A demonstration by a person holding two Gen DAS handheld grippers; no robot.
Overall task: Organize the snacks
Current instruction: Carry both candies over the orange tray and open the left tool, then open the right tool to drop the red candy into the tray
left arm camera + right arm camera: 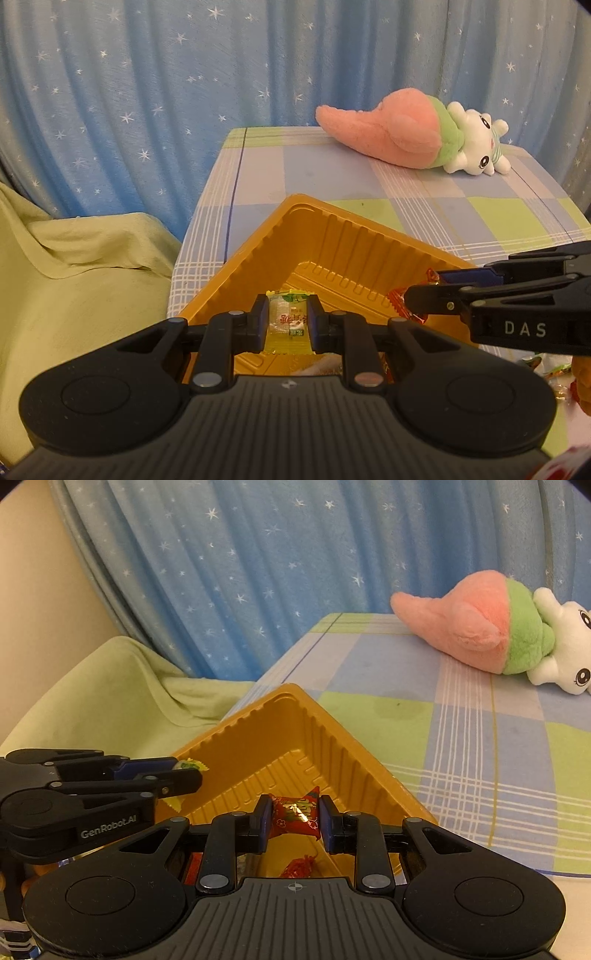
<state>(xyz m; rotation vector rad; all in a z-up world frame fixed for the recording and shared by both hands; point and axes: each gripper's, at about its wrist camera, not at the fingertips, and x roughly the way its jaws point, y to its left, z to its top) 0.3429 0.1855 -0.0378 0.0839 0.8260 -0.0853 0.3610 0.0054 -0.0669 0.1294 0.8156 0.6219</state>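
While clamped between jaws: candies [288,320].

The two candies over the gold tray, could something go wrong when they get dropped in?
Maybe. The left gripper holds the yellow candy near the gold tray edge, so it might bounce out. The right gripper with the red candy is close beside it, so they could bump. The tray sits near the table corner, so a knock might slide it off.
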